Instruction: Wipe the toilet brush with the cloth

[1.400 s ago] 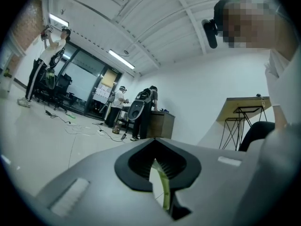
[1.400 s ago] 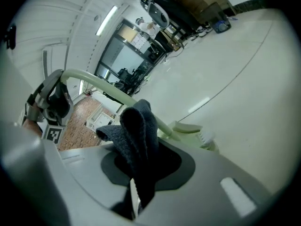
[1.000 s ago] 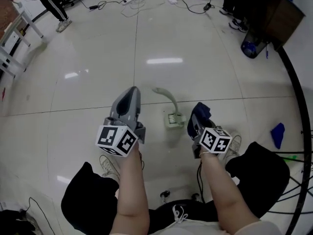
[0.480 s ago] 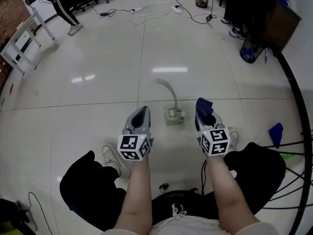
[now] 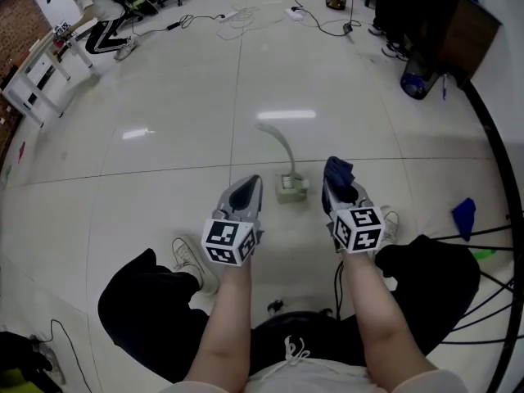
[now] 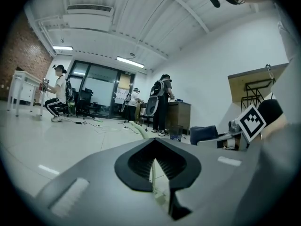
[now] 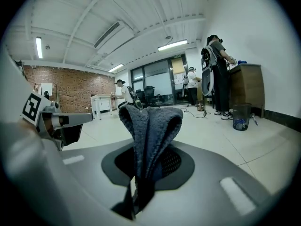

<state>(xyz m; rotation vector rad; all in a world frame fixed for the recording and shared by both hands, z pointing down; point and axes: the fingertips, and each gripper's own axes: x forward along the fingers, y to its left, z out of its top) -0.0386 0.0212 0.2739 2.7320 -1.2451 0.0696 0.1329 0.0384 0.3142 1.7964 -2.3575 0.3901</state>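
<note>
A pale green toilet brush [image 5: 291,188] lies on the tiled floor, its curved handle [image 5: 275,141] reaching away from me. My left gripper [image 5: 246,193] hovers just left of the brush head with its jaws together and nothing held. In the left gripper view, my left gripper [image 6: 155,160] shows the brush [image 6: 159,185] only as a thin sliver through the slit between its jaws. My right gripper [image 5: 336,180] hangs just right of the brush head, shut on a folded dark blue cloth [image 5: 339,171]. The cloth [image 7: 150,126] stands up out of my right gripper [image 7: 140,175].
Another blue cloth [image 5: 464,218] lies on the floor at right, near black cables [image 5: 491,256]. A blue bin [image 5: 417,77] and a dark cabinet [image 5: 458,23] stand far right. Cords [image 5: 246,13] cross the far floor. A person [image 5: 92,8] bends by a white table [image 5: 37,76].
My left gripper has moved right and nearer to the brush head. The right gripper stays beside the brush with the cloth. The far person has bent over.
</note>
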